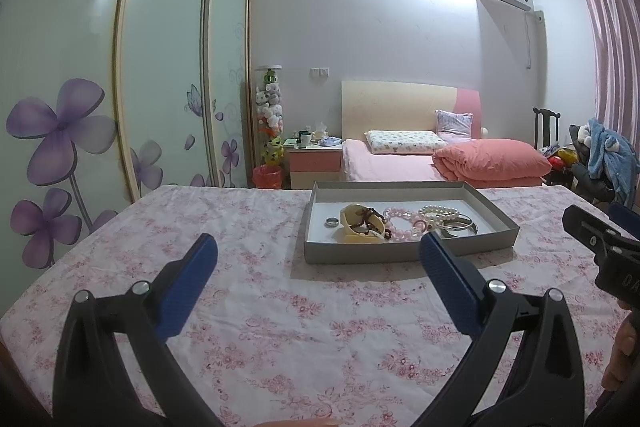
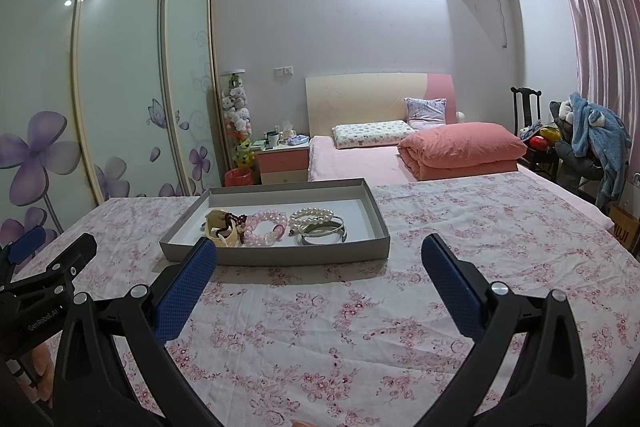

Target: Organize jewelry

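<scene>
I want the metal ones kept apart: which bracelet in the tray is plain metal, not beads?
The silver bangles at the tray's right end, smooth rings beside the white pearl bracelet.

The left gripper [image 1: 318,247] hovers with jaws spread wide above the floral cloth [image 1: 280,327]; beyond it, a grey tray [image 1: 400,253] holds jewelry (ring [image 1: 331,222], pink beads [image 1: 402,223], pearls [image 1: 439,211], bangles [image 1: 460,227]).

The left hand-held gripper [image 1: 318,251] hovers with its blue-padded jaws spread wide, nothing between them. The right hand-held gripper [image 2: 319,253] is level beside it, its jaws equally wide and empty. Part of a hand [image 2: 38,373] grips the left one's handle.
</scene>
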`<state>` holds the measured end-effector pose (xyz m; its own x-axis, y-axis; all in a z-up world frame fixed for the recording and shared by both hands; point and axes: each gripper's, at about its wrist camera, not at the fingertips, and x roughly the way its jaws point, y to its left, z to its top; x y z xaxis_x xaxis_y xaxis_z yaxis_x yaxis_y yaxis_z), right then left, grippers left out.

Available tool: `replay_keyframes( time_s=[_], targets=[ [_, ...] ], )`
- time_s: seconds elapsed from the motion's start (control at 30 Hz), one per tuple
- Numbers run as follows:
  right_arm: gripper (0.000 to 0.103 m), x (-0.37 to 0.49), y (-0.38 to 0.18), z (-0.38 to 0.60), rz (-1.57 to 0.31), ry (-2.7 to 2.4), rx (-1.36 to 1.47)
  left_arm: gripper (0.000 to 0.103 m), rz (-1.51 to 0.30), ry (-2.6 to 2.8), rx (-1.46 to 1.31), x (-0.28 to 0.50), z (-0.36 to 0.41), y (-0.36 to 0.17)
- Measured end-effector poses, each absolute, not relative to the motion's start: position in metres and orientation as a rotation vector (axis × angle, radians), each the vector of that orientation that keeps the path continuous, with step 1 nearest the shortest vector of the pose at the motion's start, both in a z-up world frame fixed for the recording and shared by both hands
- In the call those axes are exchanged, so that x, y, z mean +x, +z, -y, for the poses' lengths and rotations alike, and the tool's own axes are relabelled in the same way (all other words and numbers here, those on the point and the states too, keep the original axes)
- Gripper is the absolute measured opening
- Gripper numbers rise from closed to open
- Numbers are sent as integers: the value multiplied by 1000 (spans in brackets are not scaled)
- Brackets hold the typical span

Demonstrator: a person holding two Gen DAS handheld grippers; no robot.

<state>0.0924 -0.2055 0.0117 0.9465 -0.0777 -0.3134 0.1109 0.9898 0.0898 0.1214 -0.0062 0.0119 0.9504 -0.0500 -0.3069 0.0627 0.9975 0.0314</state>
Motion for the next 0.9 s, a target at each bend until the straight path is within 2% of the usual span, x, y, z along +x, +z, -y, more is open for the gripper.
replay_keyframes(
  time_s=[0.9],
  targets=[
    [101, 91, 7, 206, -320, -96, 107, 99, -313, -58, 41, 123, 7, 12]
  ],
)
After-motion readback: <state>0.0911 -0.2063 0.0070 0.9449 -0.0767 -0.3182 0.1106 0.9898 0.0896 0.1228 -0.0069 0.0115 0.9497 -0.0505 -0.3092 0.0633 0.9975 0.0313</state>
